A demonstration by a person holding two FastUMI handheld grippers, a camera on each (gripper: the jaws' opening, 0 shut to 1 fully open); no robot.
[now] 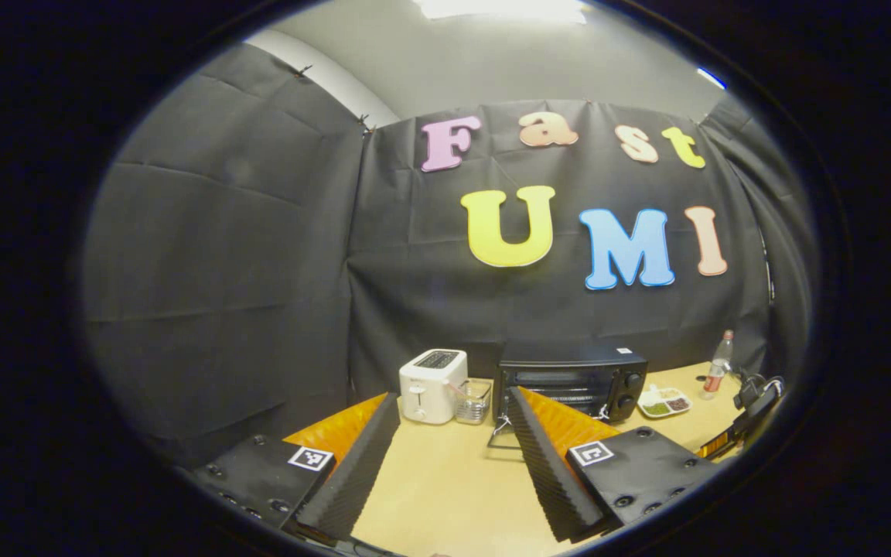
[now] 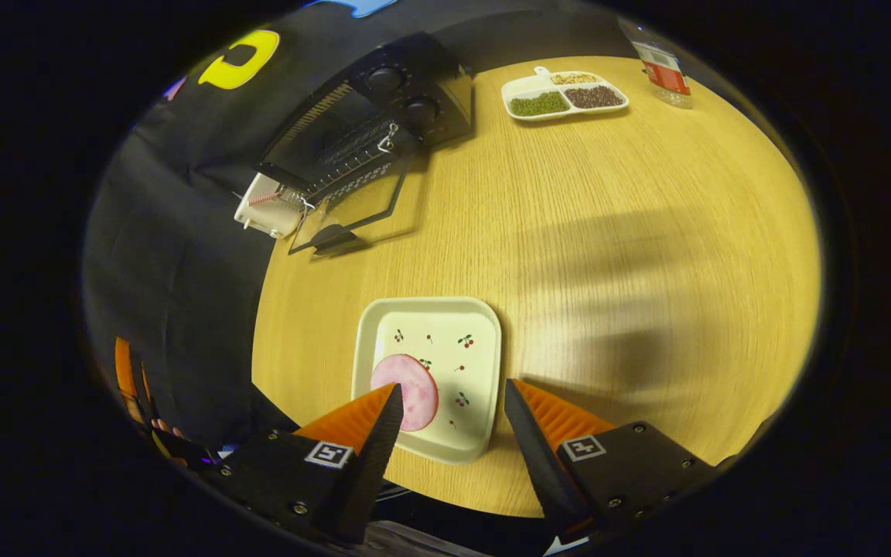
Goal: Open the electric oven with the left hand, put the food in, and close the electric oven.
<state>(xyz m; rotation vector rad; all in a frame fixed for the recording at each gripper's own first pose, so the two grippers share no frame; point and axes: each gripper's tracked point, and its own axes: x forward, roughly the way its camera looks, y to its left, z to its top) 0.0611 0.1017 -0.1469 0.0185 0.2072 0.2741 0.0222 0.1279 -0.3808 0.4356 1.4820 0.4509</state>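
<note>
In the right gripper view, the right gripper (image 2: pixel 449 402) has its two fingers spread wide with nothing between them, hovering above the near edge of a square white plate (image 2: pixel 465 363) printed with small cherries. A round pink slice of food (image 2: pixel 408 391) lies on the plate's near-left part, partly hidden behind the tip of the left-hand finger (image 2: pixel 372 441). The plate sits on the wooden table (image 2: pixel 608 255), close to the table's near edge.

Taking the electric oven (image 2: pixel 384 116) as the landmark: it stands at the far left of the table, well apart from the plate, with its glass door (image 2: pixel 356 209) dropped open towards the plate and the wire rack showing inside. Two dark knobs sit on its right side. A white toaster (image 2: pixel 267 213) peeks out just beyond the oven's left side. To the oven's right lies a white divided tray (image 2: pixel 565 97) holding green and dark beans, and farther right of that a bottle (image 2: pixel 658 66) with a red label.

In the left gripper view, the left gripper (image 1: pixel 453 402) is also spread wide and holds nothing, raised above the table and well back from the oven (image 1: pixel 573 379), which stands straight ahead with its door hanging open. The toaster (image 1: pixel 432 384) stands left of the oven with a small clear container (image 1: pixel 474 402) between them; the divided tray (image 1: pixel 666 402) and bottle (image 1: pixel 718 363) lie to its right.
</note>
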